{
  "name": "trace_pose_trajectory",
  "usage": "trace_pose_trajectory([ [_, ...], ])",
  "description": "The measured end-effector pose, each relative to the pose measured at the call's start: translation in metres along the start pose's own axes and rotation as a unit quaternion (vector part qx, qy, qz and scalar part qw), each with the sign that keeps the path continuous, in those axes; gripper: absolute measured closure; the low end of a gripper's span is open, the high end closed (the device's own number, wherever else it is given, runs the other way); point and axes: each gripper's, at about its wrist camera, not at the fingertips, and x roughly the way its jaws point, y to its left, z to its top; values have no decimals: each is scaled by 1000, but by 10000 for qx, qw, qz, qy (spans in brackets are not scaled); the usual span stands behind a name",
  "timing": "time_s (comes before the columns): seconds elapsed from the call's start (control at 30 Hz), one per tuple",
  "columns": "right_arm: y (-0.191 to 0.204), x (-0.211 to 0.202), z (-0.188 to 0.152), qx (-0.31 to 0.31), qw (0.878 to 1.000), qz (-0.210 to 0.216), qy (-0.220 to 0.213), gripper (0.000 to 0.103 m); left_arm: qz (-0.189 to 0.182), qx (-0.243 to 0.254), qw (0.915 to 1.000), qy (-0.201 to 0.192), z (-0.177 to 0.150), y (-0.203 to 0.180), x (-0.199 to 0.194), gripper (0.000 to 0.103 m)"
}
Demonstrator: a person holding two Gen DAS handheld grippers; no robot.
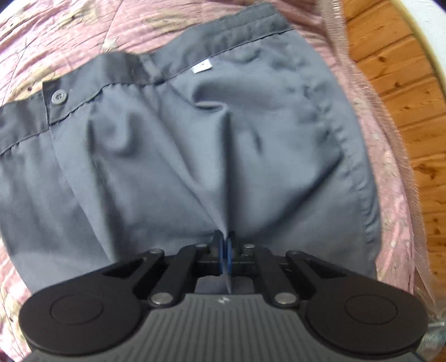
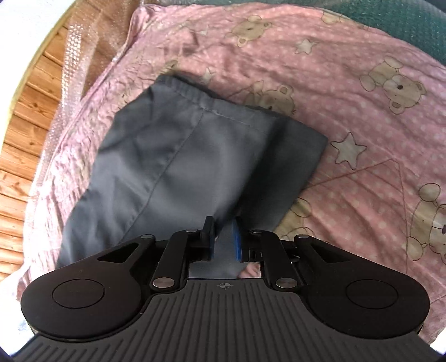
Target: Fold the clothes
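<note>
Left wrist view: grey trousers (image 1: 195, 133) lie spread on a pink bedspread (image 1: 69, 33), waistband end toward the top of the picture.
Left gripper (image 1: 225, 245): jaws pressed together, pinching a raised ridge of the trouser cloth; the fold runs up from the blue pads (image 1: 221, 250) as a sharp crease.
Waistband (image 1: 117, 72): darker grey strip; it lies open at the front, one flap overlapping the other.
Button (image 1: 59, 96): one, dark, on the left flap of the waistband.
Label (image 1: 202, 66): one small white tag just under the waistband seam.
Right wrist view: the hem end of the trousers (image 2: 172, 156) on the same bedspread (image 2: 348, 117), printed with bears and stars.
Right gripper (image 2: 223, 239): jaws nearly together with grey cloth between the two pads; the cloth fills the gap and they appear to press on it.
Hem (image 2: 195, 94): one stitched edge at the far end, slightly gathered.
Bear prints, right wrist view: at least five, some cut by the picture edge.
Star prints, right wrist view: at least three.
Containers: none seen in either view.
Floor (image 2: 25, 117): wooden boards beside the bed, seen in both views.
Plastic sheet (image 2: 75, 55): clear bubbled wrap hangs along the bed edge.
Dark green cloth (image 2: 404, 22): one patch at the top right corner, kind not clear.
Garments counted: one pair of trousers, held at two points.
</note>
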Motion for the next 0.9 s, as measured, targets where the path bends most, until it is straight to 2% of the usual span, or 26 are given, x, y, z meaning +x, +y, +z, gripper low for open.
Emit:
trace_pose_trajectory([
  [0.07, -7, -6, -1, -22, 10000, -7, -43, 92, -696, -55, 9968, -389, -23, 32, -40, 102],
  [0.1, -10, -8, -1, -34, 10000, -30, -81, 92, -1023, -160, 9924, -660, -37, 58, -61, 102],
  [0.17, -19, -12, -2, -25, 9999, -43, -136, 92, -1054, -544, 9890, -878, -66, 117, -76, 100],
  [0.2, -27, -13, -3, 34, 9999, -4, -139, 96, -991, -874, 9878, -822, -79, 143, -73, 95],
  [0.27, -39, -14, -4, 173, 9997, 150, -110, 95, -1098, -1300, 9808, -951, -90, 168, -70, 86],
  [0.3, -43, -15, -4, 207, 9995, 239, -99, 91, -1187, -1335, 9778, -1099, -90, 169, -73, 78],
  [0.37, -45, -17, 1, 249, 9990, 348, -98, 75, -1374, -1259, 9719, -1440, -85, 163, -83, 62],
  [0.4, -45, -20, 5, 269, 9987, 406, -151, 58, -1333, -1168, 9715, -1577, -79, 157, -85, 47],
  [0.43, -42, -22, 10, 288, 9983, 462, -230, 47, -1221, -1050, 9723, -1696, -73, 149, -86, 37],
  [0.47, -40, -23, 17, 297, 9978, 521, -291, 47, -1109, -931, 9727, -1814, -66, 142, -87, 34],
  [0.5, -38, -24, 23, 306, 9972, 580, -352, 47, -833, -836, 9760, -1830, -57, 135, -82, 30],
  [0.57, -31, -22, 33, 296, 9966, 666, -397, 48, -195, -826, 9837, -1586, -38, 125, -60, 33],
  [0.6, -27, -19, 37, 243, 9969, 646, -384, 52, -122, -815, 9864, -1423, -33, 127, -49, 54],
  [0.63, -23, -15, 41, 155, 9974, 614, -350, 80, -173, -731, 9885, -1309, -28, 127, -41, 102],
  [0.67, -20, -13, 43, 50, 9976, 610, -330, 97, -218, -613, 9885, -1363, -28, 127, -43, 100],
  [0.7, -16, -18, 44, -32, 9971, 639, -406, 102, -528, -591, 9840, -1596, -31, 130, -57, 101],
  [0.73, -12, -23, 46, -113, 9965, 668, -482, 103, -983, -621, 9753, -1880, -36, 134, -74, 101],
  [0.77, -9, -30, 47, -190, 9954, 734, -579, 103, -1260, -649, 9692, -2014, -41, 140, -88, 101],
  [0.8, -7, -43, 47, -257, 9930, 892, -729, 103, -1352, -688, 9680, -1999, -45, 148, -94, 101],
  [0.83, -6, -51, 45, -357, 9921, 894, -805, 103, -1397, -753, 9695, -1868, -48, 158, -93, 101],
  [0.9, -6, -66, 41, -548, 9903, 874, -929, 103, -1211, -846, 9768, -1553, -52, 174, -76, 100],
])
